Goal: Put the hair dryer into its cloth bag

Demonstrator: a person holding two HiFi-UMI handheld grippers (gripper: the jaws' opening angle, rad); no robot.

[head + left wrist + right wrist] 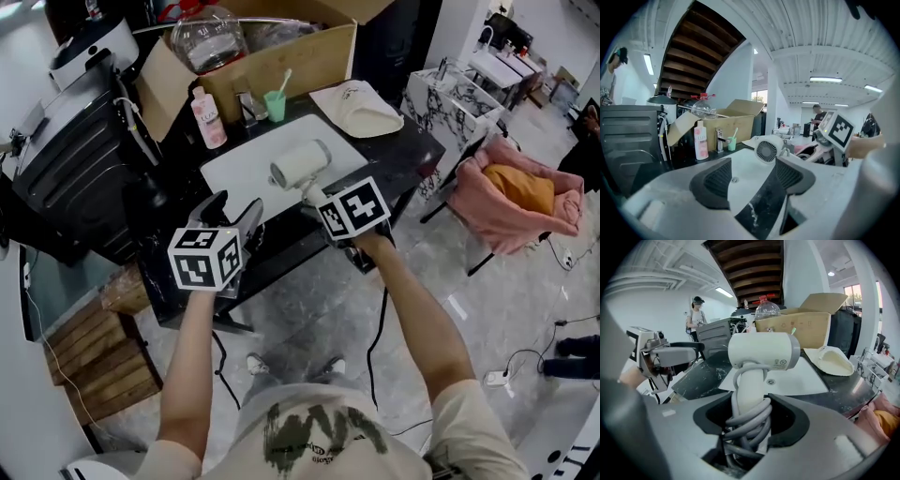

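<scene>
A white hair dryer point(302, 164) hangs over the white sink basin point(246, 169), its grey cord wound round the handle. My right gripper point(315, 198) is shut on that wrapped handle; in the right gripper view the handle and cord point(749, 408) fill the space between the jaws and the barrel point(764, 350) lies crosswise above. The cream cloth bag point(357, 109) lies flat on the black counter beyond it, to the right point(833, 361). My left gripper point(234, 216) is open and empty at the counter's near edge, left of the dryer point(767, 150).
A pink bottle point(208, 118), a faucet point(248, 108) and a green cup point(275, 104) stand behind the basin before a cardboard box point(281, 56). A black suitcase point(80, 159) is at the left. A pink chair point(511, 197) stands right of the counter.
</scene>
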